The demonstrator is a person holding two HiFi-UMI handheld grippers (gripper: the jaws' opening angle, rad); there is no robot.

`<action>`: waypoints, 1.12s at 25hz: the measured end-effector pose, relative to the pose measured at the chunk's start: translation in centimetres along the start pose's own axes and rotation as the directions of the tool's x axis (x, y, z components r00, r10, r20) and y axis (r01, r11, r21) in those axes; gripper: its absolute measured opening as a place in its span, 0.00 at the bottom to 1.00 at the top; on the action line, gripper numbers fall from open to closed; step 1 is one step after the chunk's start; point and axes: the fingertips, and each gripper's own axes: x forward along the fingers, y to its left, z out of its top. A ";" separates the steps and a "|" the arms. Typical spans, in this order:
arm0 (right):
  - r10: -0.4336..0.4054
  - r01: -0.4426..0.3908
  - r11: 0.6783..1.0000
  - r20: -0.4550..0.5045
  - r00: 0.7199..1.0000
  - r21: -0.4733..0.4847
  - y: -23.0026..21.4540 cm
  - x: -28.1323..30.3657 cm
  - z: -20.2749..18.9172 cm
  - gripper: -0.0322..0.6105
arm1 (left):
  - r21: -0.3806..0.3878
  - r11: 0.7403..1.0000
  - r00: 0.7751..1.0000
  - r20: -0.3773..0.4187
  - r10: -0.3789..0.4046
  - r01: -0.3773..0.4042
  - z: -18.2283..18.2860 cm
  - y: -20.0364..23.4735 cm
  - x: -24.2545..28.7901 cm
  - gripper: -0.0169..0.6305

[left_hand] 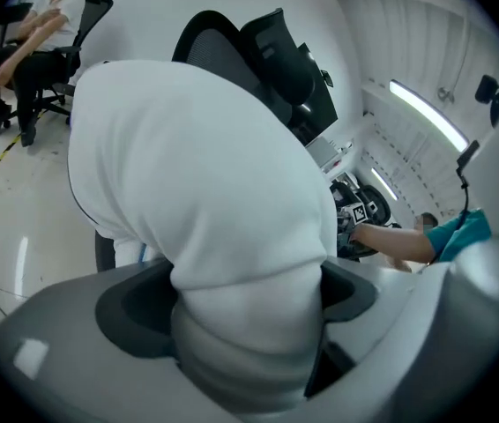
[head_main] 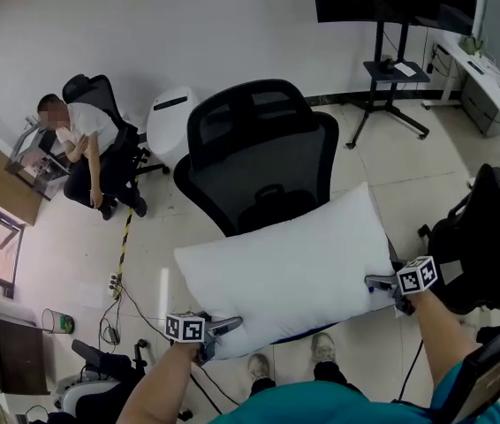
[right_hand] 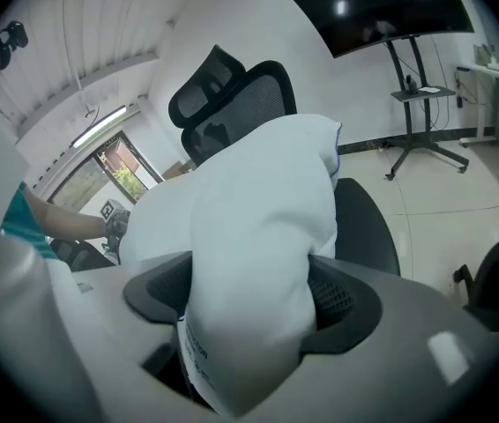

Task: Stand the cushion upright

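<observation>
A white cushion [head_main: 290,268] lies tilted across the seat of a black mesh office chair [head_main: 259,148], its right end higher than its left. My left gripper [head_main: 228,325] is shut on the cushion's lower left corner, and in the left gripper view the fabric [left_hand: 197,174] bunches between the jaws [left_hand: 249,298]. My right gripper [head_main: 378,283] is shut on the right edge. In the right gripper view the cushion [right_hand: 249,210], with a label sticking out, fills the gap between the jaws [right_hand: 249,302]. The chair's seat is mostly hidden under the cushion.
A person sits on a chair [head_main: 82,140] at the far left, beside a white unit [head_main: 172,117]. A screen on a wheeled stand [head_main: 391,69] is at the back right. Another black chair [head_main: 488,237] stands close on the right. Cables [head_main: 117,281] trail over the tiled floor.
</observation>
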 end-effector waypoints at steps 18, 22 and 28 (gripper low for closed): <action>0.140 -0.213 0.972 0.480 0.866 0.100 9.4 -5.0 4.9 0.17 | 0.556 0.816 0.987 -0.076 -0.139 0.158 10.6 -14.1 -11.6 0.12; 0.154 -0.313 0.939 0.637 0.755 0.145 11.8 -5.5 4.5 0.17 | 0.726 0.682 0.995 -0.091 -0.028 0.085 15.6 -18.4 -14.9 0.12; 0.121 -0.468 0.858 0.803 0.583 0.210 15.1 -2.7 2.9 0.17 | 0.904 0.423 0.986 -0.117 0.118 0.056 22.4 -26.1 -16.5 0.12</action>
